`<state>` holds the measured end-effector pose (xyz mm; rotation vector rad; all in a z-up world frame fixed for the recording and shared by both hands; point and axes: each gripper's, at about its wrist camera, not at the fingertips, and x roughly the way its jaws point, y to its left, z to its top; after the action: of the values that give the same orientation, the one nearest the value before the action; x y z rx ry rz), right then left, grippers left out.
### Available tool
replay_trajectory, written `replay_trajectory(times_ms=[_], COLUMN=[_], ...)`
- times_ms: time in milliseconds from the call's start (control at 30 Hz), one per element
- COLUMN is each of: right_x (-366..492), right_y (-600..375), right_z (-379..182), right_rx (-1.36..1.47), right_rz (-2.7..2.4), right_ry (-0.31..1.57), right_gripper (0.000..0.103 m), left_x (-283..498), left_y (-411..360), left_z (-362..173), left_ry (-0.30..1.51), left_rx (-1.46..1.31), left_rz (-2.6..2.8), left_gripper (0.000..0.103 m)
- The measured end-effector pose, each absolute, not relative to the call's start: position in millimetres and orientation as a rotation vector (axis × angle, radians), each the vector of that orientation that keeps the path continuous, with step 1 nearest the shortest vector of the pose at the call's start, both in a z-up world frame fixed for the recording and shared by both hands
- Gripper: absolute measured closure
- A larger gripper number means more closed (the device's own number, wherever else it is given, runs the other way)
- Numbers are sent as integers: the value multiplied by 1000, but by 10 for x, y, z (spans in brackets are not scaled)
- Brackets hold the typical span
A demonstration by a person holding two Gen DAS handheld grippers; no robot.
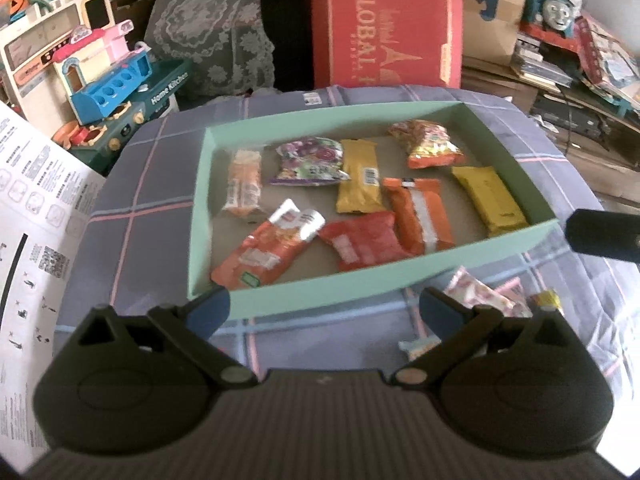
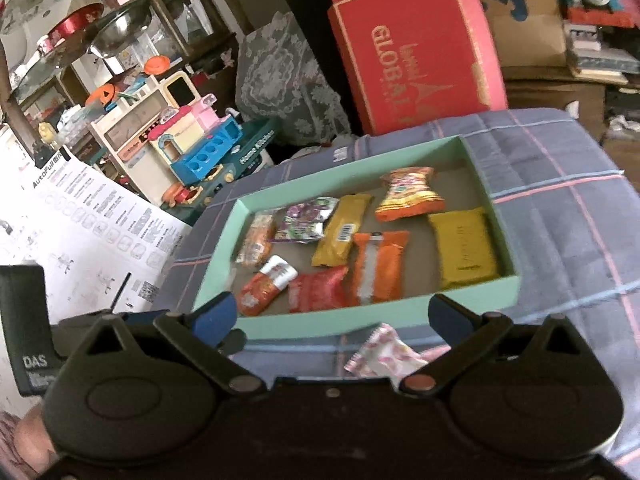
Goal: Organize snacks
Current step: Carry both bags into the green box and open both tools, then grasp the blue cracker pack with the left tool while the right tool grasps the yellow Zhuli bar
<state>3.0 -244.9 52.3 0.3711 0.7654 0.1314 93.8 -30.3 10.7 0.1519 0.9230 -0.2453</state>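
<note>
Mint-green cardboard is forming the shallow tray (image 1: 400,280) that is sitting on a plaid blue-grey cloth (image 1: 132,208), and most of the snacks are already lying inside it. I am counting 8 packets in there: an orange-and-clear one (image 1: 243,184) at the far left, a purple packet (image 1: 310,162), a yellow bar with a barcode (image 1: 358,178), a colourful orange-bottomed bag (image 1: 428,142) at the far right, an orange-and-white bar (image 1: 418,214), a second yellow bar (image 1: 490,198) against the right wall, a red pouch (image 1: 360,242), and an orange-red pouch with a white end (image 1: 268,250) near the front left corner. They are lying loosely, some touching, not lined up. Outside the tray, on the cloth just beside its near wall, a pink-and-white wrapped snack (image 2: 384,354) is waiting, with a small yellow item (image 1: 547,299) near it and a pale scrap (image 1: 416,346) closer still; what those 2 are is too blurred to say. The left gripper (image 1: 324,312) is hovering with its fingers spread wide and holding nothing, and the right gripper (image 2: 330,316) is likewise released and empty, with the pink-and-white snack between and just below its fingers. My judgement is that the sorting is largely done, with these last loose pieces remaining.
</note>
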Motion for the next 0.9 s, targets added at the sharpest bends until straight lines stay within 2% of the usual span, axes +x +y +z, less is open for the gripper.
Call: replay_trajectory(times_ms=[300,667,800,867,900], right_x=[-371,-540,-464,-429,-414], right_y=[-2916,-3013,-2994,-3004,-3021], right_z=[263,-256,-341,-373,-395], right_rx=[418,486,492,474,476], right_rz=[-4,-19,-28,-45,-52], right_ry=[806,920,932,931,929], right_gripper=[0,0,10,21,24], left_x=[678,579,598,616,628], left_y=[-476,-580,-599,-621,-635], left_z=[-145,-495,-554,-578,-593], left_ry=[1000,1090,1102,1108,1110], left_rx=[149,153,144,144,143], left_rz=[-285,-287,-287,-287,-289], left_gripper=[0,0,0,0,0])
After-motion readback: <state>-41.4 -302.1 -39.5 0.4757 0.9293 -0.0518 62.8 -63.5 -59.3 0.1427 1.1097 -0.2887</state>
